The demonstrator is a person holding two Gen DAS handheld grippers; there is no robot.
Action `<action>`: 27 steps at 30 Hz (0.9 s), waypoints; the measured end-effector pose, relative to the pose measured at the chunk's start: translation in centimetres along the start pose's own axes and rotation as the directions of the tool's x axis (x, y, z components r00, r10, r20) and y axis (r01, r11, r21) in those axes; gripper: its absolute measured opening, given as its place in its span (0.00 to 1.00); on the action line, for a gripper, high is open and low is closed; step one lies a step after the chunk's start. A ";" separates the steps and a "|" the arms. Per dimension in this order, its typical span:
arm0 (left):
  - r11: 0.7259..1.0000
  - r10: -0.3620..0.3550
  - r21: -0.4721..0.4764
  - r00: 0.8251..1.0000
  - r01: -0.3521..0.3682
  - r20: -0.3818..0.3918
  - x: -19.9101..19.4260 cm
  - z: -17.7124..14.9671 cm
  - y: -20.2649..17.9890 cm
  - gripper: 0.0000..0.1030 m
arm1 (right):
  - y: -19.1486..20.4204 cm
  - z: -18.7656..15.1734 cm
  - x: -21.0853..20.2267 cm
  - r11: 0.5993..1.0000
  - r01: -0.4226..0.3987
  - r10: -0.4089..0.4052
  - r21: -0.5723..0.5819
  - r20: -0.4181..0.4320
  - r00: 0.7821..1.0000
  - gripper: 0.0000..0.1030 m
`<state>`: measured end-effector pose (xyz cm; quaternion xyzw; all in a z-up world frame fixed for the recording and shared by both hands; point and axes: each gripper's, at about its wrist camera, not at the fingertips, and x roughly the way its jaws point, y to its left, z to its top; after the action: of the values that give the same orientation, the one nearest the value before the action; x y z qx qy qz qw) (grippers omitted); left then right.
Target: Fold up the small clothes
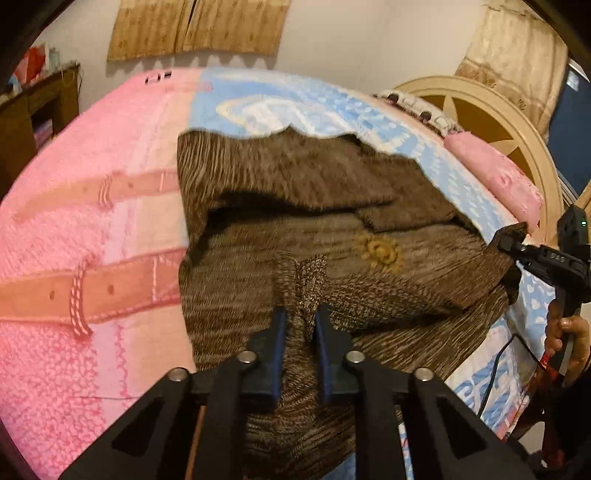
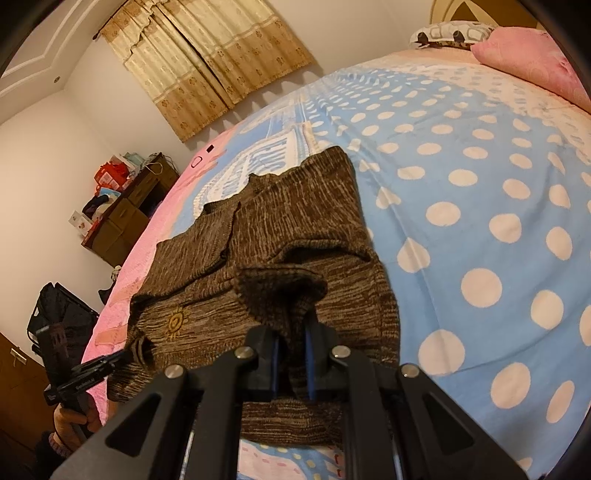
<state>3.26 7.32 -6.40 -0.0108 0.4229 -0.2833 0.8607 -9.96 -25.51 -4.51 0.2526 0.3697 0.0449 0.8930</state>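
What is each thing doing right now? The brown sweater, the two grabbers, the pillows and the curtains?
brown sweater: lying partly folded on the bedspread, near edge lifted by both grippers.
left gripper: shut on the sweater's edge.
right gripper: shut on the sweater's edge.
bedspread: spread flat over the bed.
pink pillow: lying at the headboard.
curtains: drawn closed.

One brown sweater (image 1: pixel 295 221), two claws (both gripping) (image 1: pixel 300 332) (image 2: pixel 291 354), two pillows (image 1: pixel 495 173) (image 2: pixel 450 35)

Warm, dim indoor light, heavy fisheye warp

Sweater (image 1: pixel 295 206) looks motion-smeared in the left wrist view, sharper in the right; soft shadows sit under its folds, and black vignette curves around it at the corners.
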 end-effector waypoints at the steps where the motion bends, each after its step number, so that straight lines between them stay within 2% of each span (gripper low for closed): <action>1: 1.000 -0.011 0.005 1.000 0.011 0.015 -0.3 0.1 -0.3 0.11 | 0.0 0.0 0.0 1.000 0.004 -0.004 -0.001 0.001 1.000 0.14; 5: 0.999 -0.036 -0.016 0.998 0.037 0.048 -1.1 0.9 -0.5 0.10 | 0.3 0.1 -0.4 1.000 0.010 -0.010 -0.003 0.019 1.000 0.13; 10: 0.995 -0.053 -0.073 0.985 0.065 0.166 -4.2 4.0 0.2 0.10 | 2.4 2.1 -2.2 0.998 -0.036 0.039 -0.042 0.073 0.997 0.13; 12: 0.994 -0.048 -0.083 0.978 0.066 0.202 -4.9 5.9 0.7 0.10 | 3.6 3.8 -2.7 0.996 -0.050 0.057 -0.068 0.100 0.993 0.13; 14: 0.996 -0.006 -0.082 0.974 0.025 0.228 -5.0 8.5 1.4 0.10 | 4.4 5.9 -2.6 0.994 -0.056 0.067 -0.089 0.121 0.990 0.13; 18: 0.991 0.029 -0.135 0.971 0.004 0.239 -2.1 12.6 3.9 0.10 | 4.9 10.8 0.3 0.995 -0.044 0.056 -0.087 0.140 0.989 0.13; 21: 0.988 0.085 -0.145 0.973 -0.054 0.214 2.2 14.8 5.2 0.12 | 3.6 13.7 5.0 0.999 -0.016 0.022 -0.043 0.132 0.991 0.13; 22: 0.985 0.103 -0.158 0.974 -0.071 0.202 4.2 15.2 6.0 0.14 | 3.1 14.3 6.8 0.999 0.018 -0.012 -0.040 0.126 0.992 0.14; 24: 0.977 0.136 -0.180 0.983 -0.112 0.126 8.0 15.5 7.4 0.14 | 2.0 15.1 10.4 0.995 0.091 -0.087 -0.035 0.106 0.991 0.20; 26: 0.952 0.168 -0.263 0.986 -0.158 0.015 10.2 15.4 9.6 0.14 | 0.7 15.2 12.6 0.975 0.221 -0.218 -0.024 0.091 0.972 0.45; 27: 0.944 0.127 -0.306 0.992 -0.123 -0.006 10.3 15.2 10.6 0.14 | 0.2 15.2 12.9 0.971 0.239 -0.236 -0.016 0.087 0.968 0.50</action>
<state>24.42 7.71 -6.84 -0.1190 0.4555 -0.1591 0.8678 9.75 -28.28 -3.52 0.1966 0.3586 -0.0683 0.9100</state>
